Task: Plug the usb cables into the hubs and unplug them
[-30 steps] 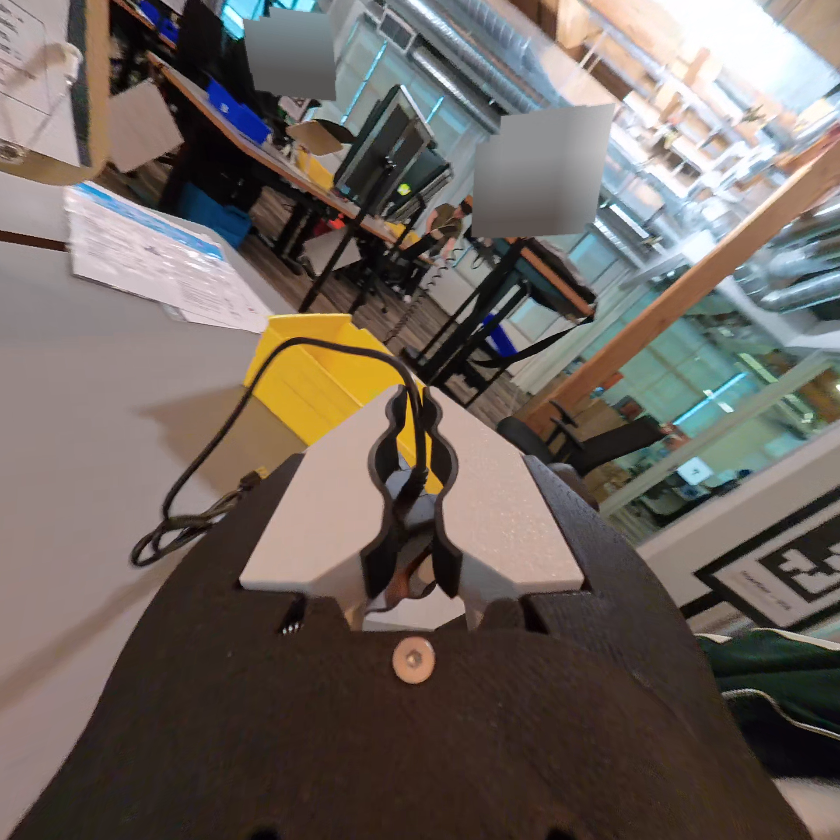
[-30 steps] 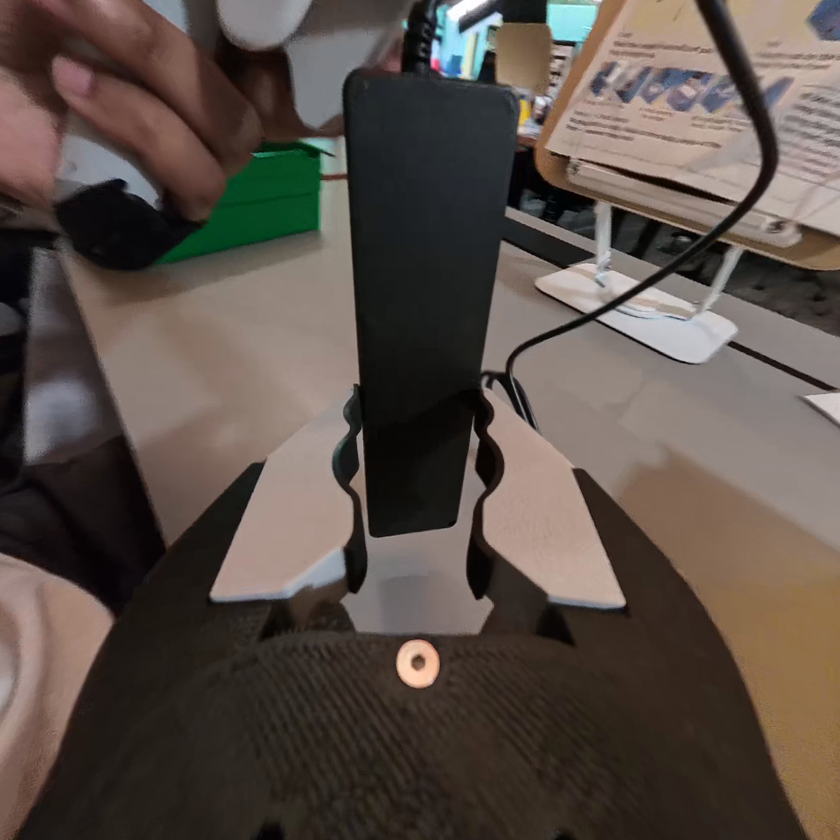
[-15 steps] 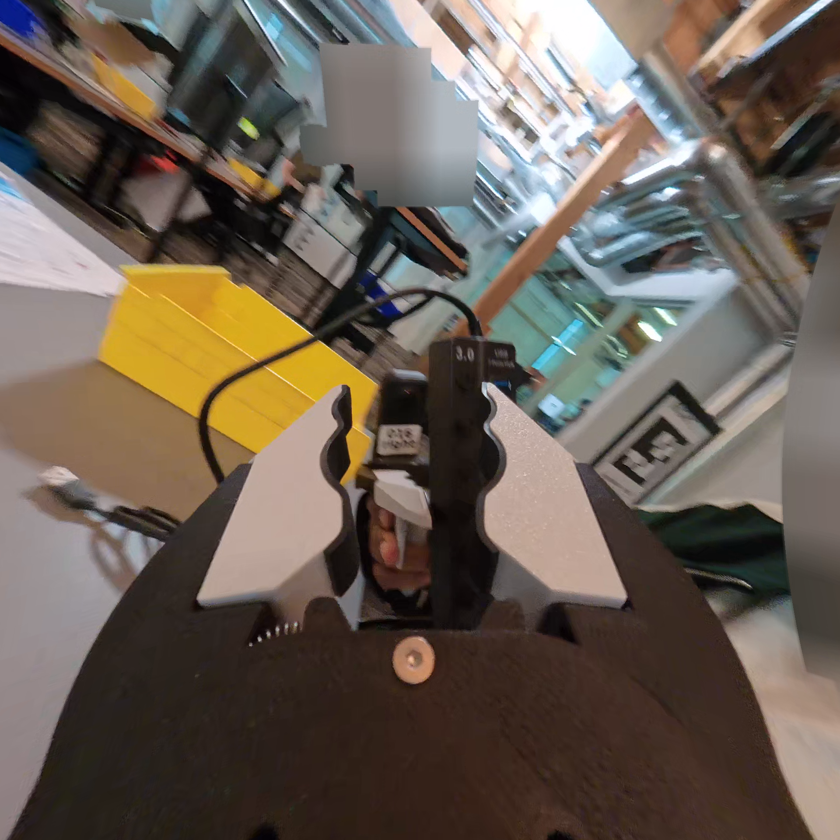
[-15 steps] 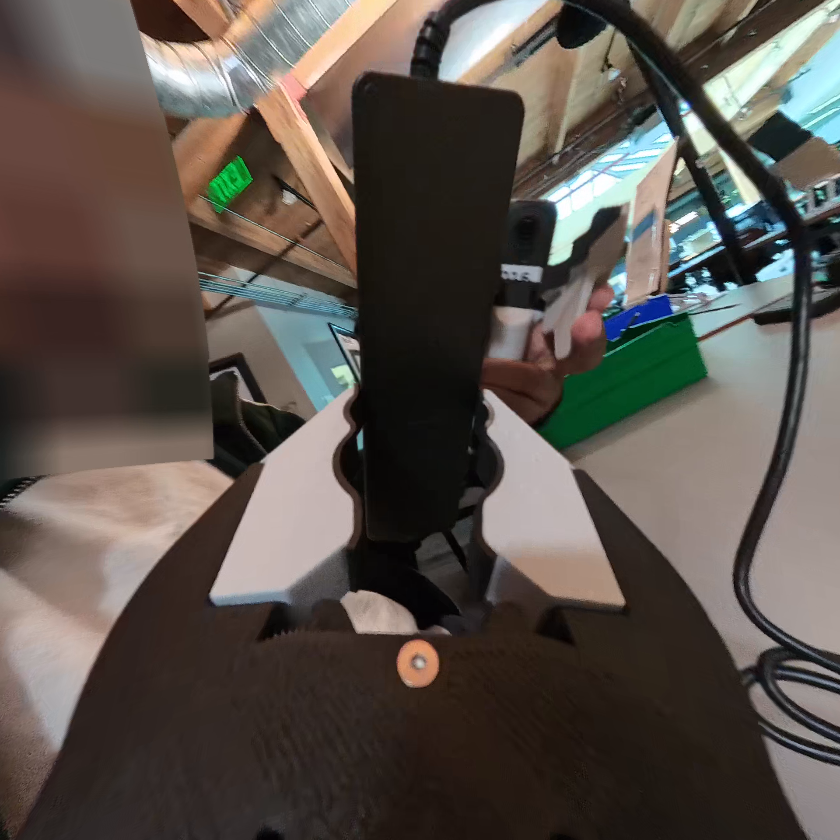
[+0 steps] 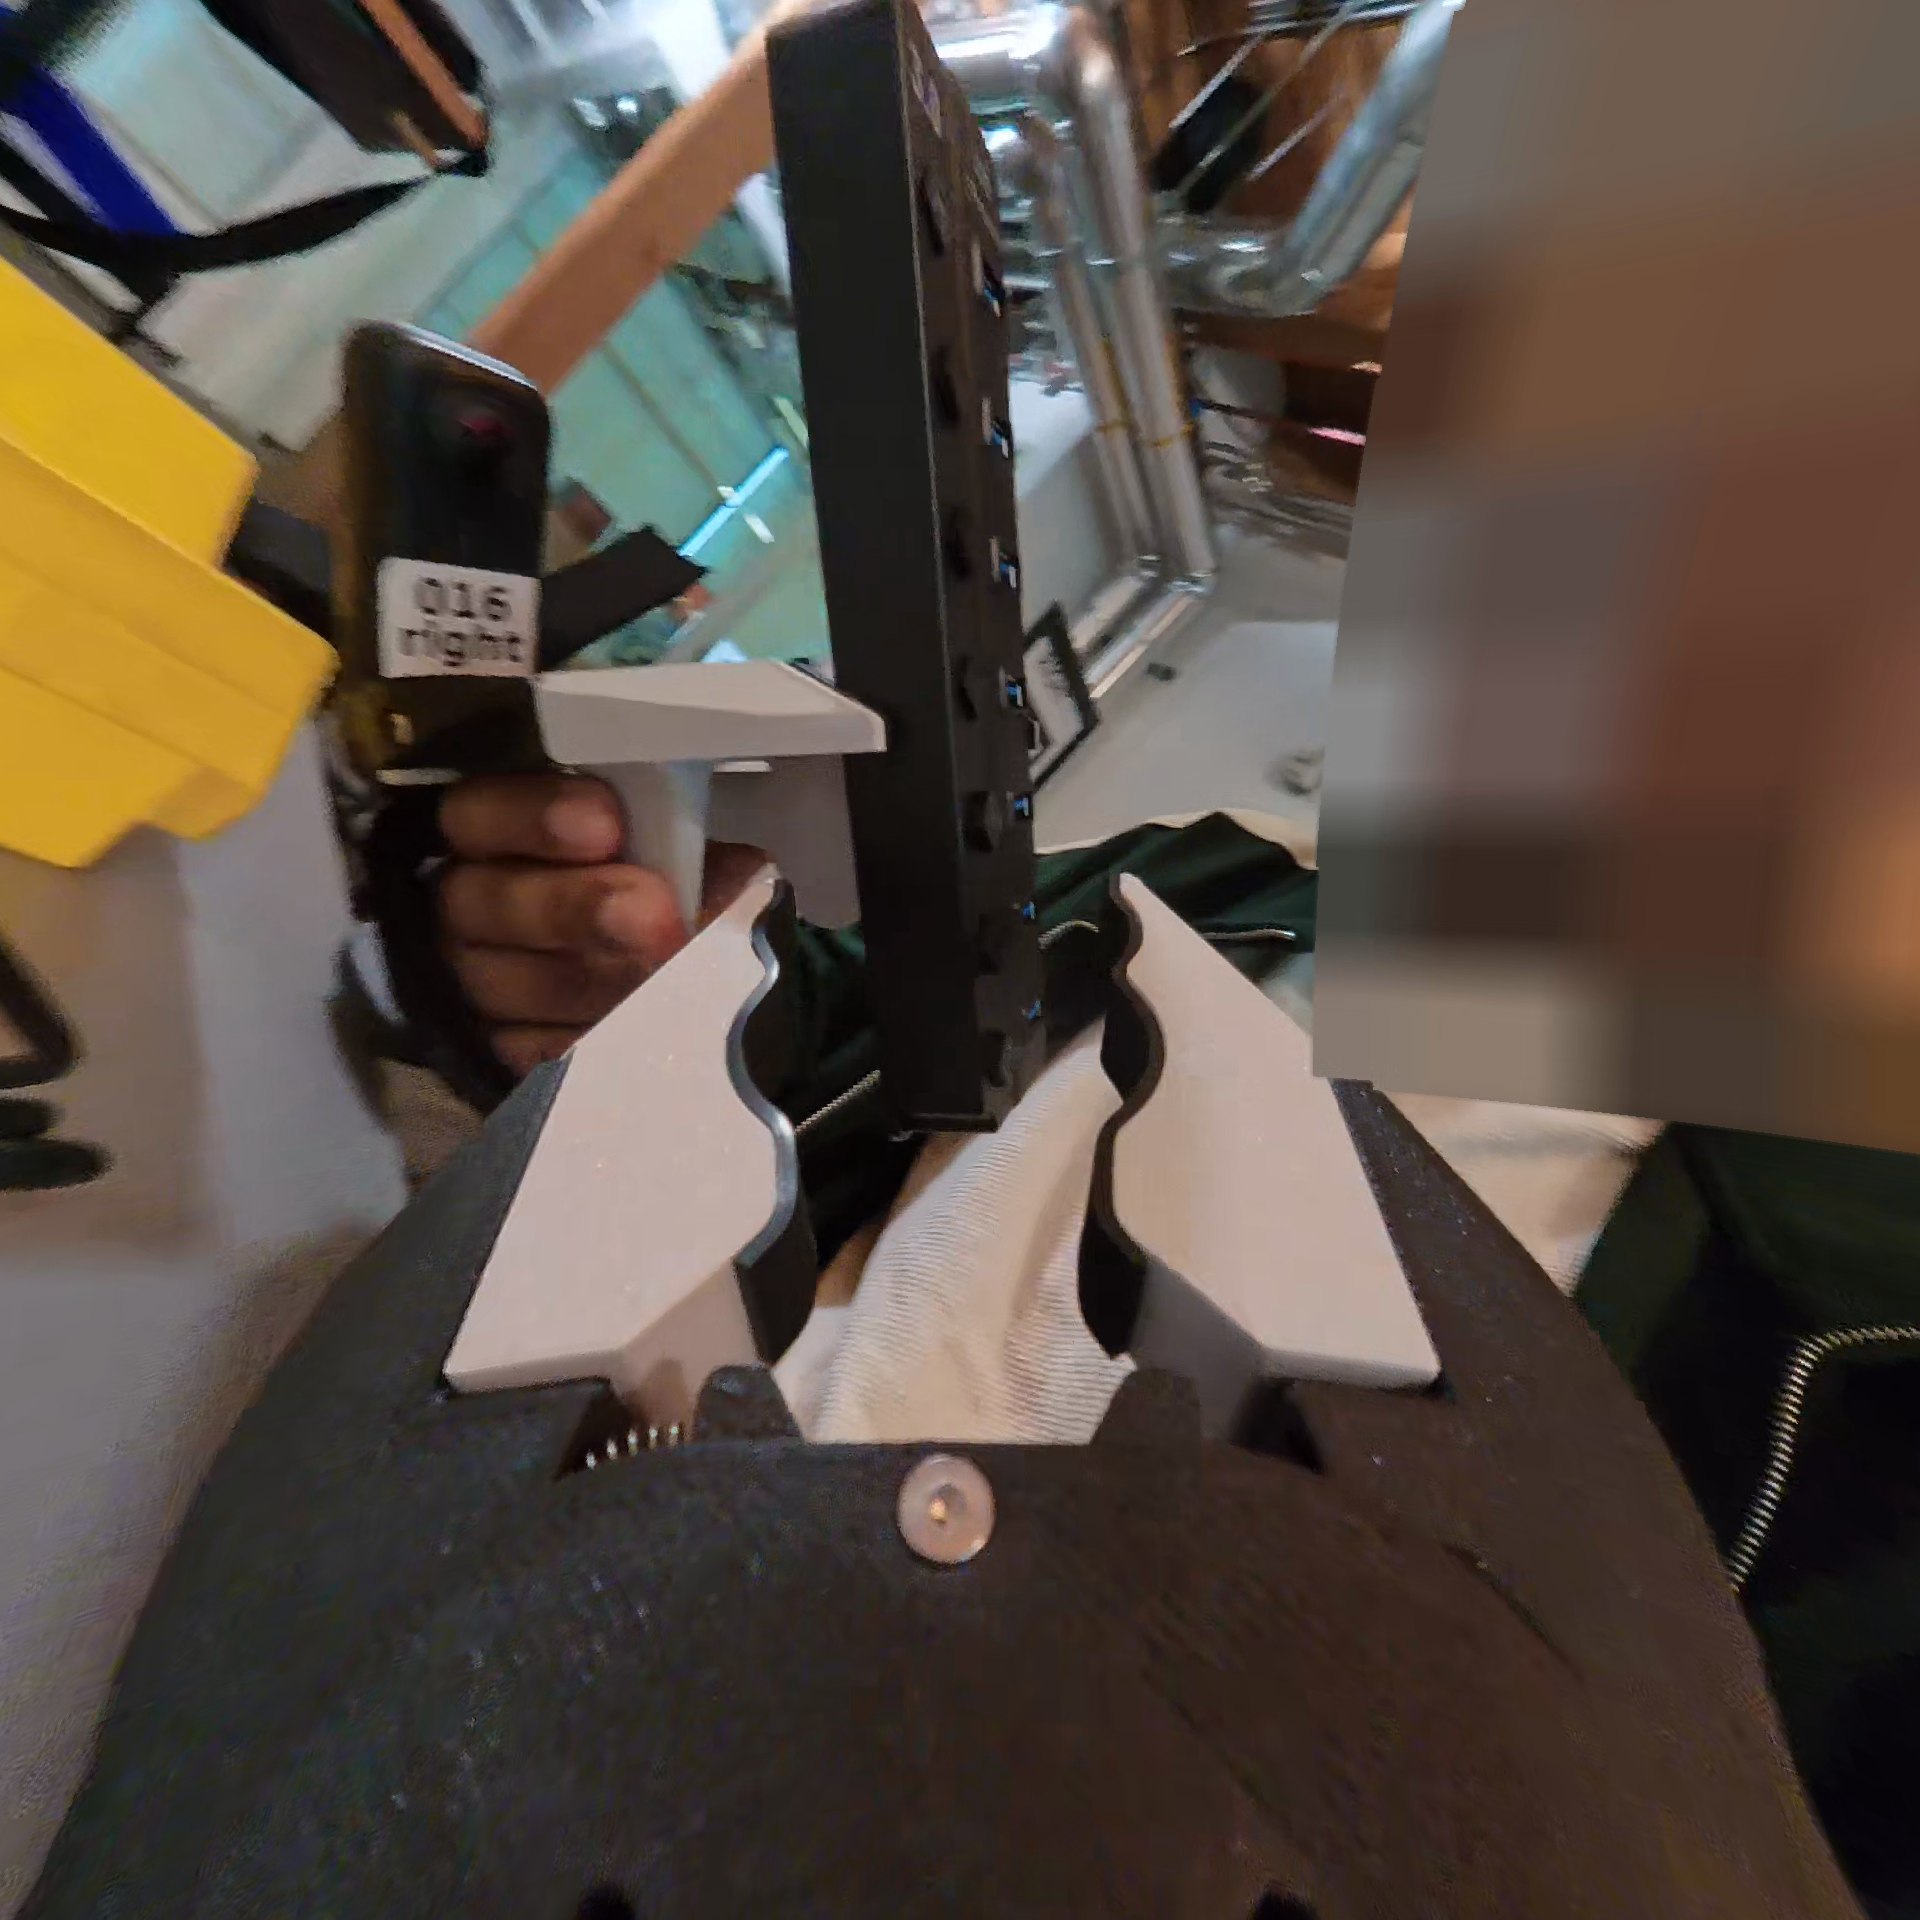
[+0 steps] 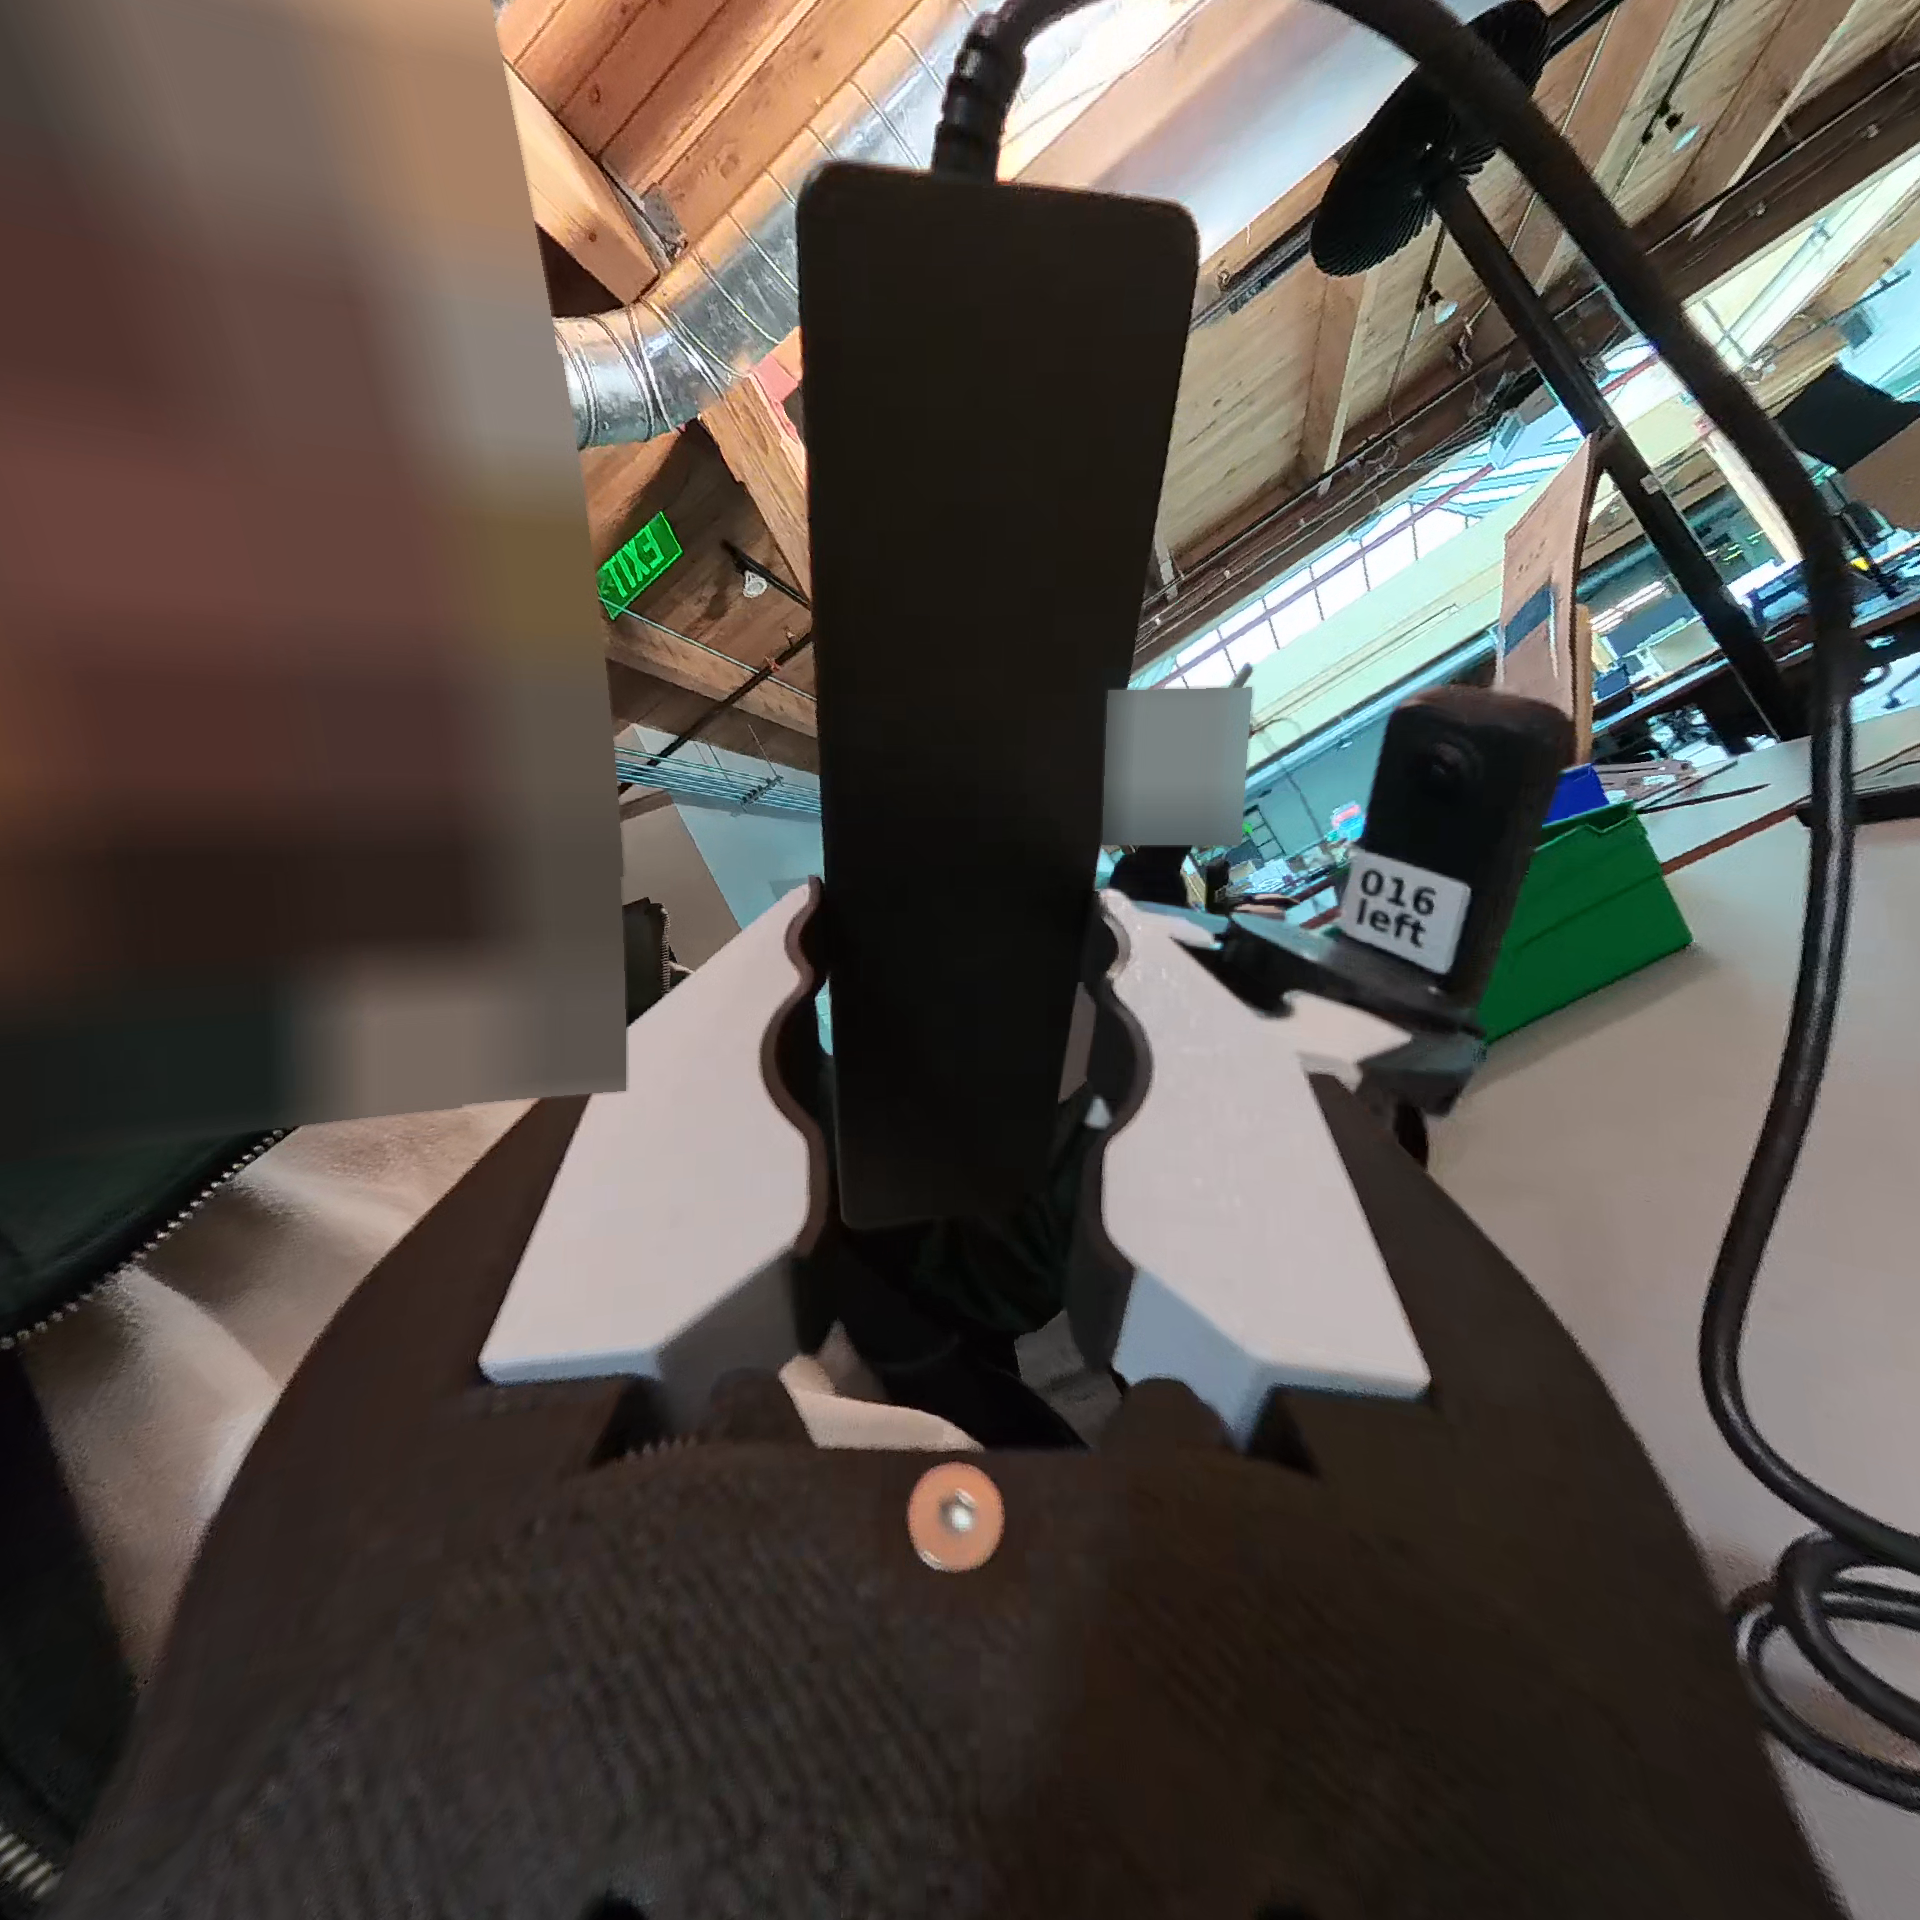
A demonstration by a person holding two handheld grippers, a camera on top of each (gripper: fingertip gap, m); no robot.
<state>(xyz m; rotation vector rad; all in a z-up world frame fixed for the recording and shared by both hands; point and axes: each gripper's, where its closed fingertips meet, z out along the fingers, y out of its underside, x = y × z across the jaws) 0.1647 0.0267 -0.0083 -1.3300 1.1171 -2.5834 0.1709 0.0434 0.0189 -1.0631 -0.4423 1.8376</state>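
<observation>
My right gripper (image 6: pixel 956 920) is shut on a long black usb hub (image 6: pixel 977 675) and holds it upright in the air. The hub's black cable (image 6: pixel 1834 935) arcs from its top down to a coil on the table. In the left wrist view the hub (image 5: pixel 894 623) stands edge-on, its row of ports facing right. Its lower end sits between the spread fingers of my left gripper (image 5: pixel 948 894), which is open and empty. The right gripper's fingers (image 5: pixel 717 717) clamp the hub from the left, with a hand (image 5: pixel 540 894) behind them. No plug shows in the ports.
A yellow bin (image 5: pixel 125 623) sits at the left in the left wrist view. A green bin (image 6: pixel 1579 904) stands on the grey table (image 6: pixel 1662 1195) behind the left gripper's camera (image 6: pixel 1455 831). The person's white shirt and green jacket (image 5: pixel 1766 1247) are close behind the hub.
My left gripper let go of the black cable it pinched and opened wide around the hub's lower end. Both grippers swung up from the table toward the person.
</observation>
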